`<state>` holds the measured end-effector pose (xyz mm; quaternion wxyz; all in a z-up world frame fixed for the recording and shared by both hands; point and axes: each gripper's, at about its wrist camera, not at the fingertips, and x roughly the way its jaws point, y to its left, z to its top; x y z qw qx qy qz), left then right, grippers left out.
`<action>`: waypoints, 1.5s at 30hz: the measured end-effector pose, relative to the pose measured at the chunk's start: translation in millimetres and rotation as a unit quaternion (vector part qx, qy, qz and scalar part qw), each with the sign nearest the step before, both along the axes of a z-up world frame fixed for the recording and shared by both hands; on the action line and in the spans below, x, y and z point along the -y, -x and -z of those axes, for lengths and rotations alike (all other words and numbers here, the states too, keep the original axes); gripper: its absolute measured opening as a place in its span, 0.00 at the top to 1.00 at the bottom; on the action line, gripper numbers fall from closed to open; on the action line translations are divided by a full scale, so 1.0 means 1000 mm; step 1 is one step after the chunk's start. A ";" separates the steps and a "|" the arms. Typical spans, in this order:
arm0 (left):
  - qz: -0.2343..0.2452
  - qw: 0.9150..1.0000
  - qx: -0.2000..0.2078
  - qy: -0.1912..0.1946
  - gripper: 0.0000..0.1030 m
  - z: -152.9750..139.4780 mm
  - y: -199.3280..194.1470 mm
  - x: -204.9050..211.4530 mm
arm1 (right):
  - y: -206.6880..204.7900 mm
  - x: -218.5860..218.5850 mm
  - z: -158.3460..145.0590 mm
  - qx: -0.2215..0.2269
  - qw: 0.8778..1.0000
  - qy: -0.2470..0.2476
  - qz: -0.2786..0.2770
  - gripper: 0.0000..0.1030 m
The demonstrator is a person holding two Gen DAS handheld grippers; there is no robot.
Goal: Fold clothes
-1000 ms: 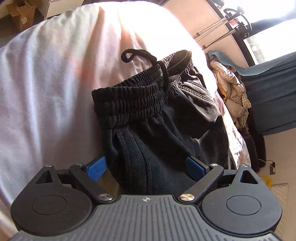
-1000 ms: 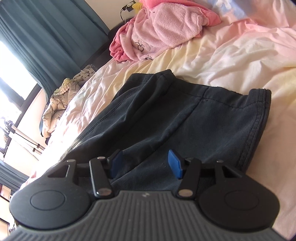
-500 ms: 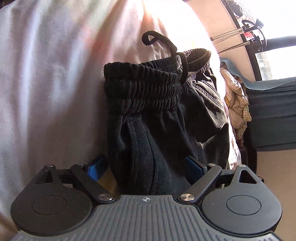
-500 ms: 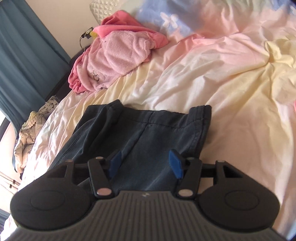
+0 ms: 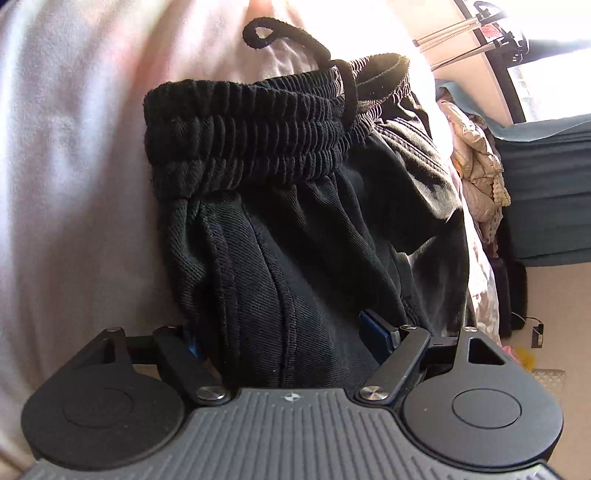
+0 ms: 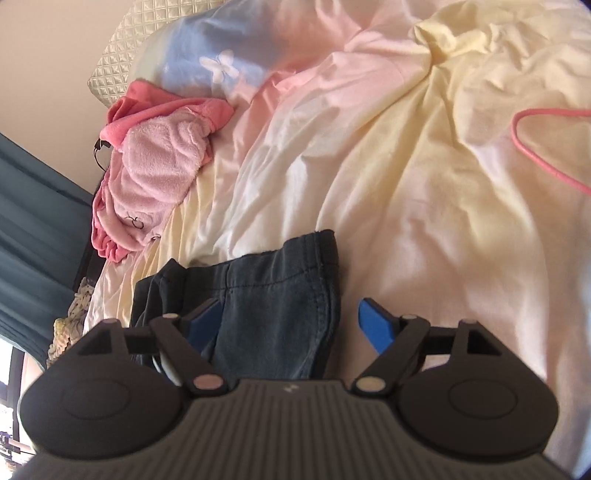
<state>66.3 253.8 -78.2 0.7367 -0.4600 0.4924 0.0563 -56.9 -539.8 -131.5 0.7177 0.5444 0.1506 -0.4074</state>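
Note:
Dark shorts (image 5: 295, 236) with a ribbed elastic waistband (image 5: 243, 133) and a black drawstring (image 5: 280, 35) lie on the bed. In the left wrist view my left gripper (image 5: 284, 332) has its jaws wide apart with the shorts' cloth bunched between them. In the right wrist view the shorts' hemmed leg end (image 6: 280, 295) lies between the spread jaws of my right gripper (image 6: 291, 317). Both grippers look open. The left finger of each is partly hidden by cloth.
The bed sheet (image 6: 424, 184) is pale yellow and pink and rumpled. A pink fleece garment (image 6: 155, 173) lies near the pillow (image 6: 207, 55). A pink hanger (image 6: 535, 147) lies at the right. Teal curtains (image 5: 546, 192) and a beige jacket (image 5: 476, 166) stand beyond the bed edge.
The right gripper has pulled back along the shorts and its jaws have opened wider; less of the shorts shows. The left gripper has moved closer to the waistband.

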 end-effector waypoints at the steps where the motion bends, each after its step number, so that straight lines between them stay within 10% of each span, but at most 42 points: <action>1: 0.015 1.000 -0.006 0.011 0.22 0.003 -0.003 0.002 | -0.003 0.002 0.006 0.017 1.000 -0.019 -0.012 0.21; 12: -0.043 0.990 0.081 0.106 0.28 0.014 0.012 -0.009 | -0.047 -0.025 -0.007 0.091 0.990 0.010 -0.104 0.21; 20: -0.016 0.999 0.000 0.034 0.28 0.017 -0.009 0.011 | -0.065 -0.029 0.000 0.041 0.993 0.000 -0.113 0.22; 26: -0.007 1.000 -0.010 -0.021 0.39 0.012 -0.015 0.020 | -0.059 -0.024 0.016 0.041 0.996 -0.029 -0.079 0.36; 32: -0.020 0.999 0.014 -0.038 0.79 0.005 -0.011 0.019 | -0.065 -0.026 0.007 0.087 0.992 0.007 -0.096 0.95; 45: -0.053 0.997 0.056 0.006 0.89 0.001 -0.003 0.008 | -0.052 -0.016 0.011 0.116 0.992 -0.026 -0.050 0.91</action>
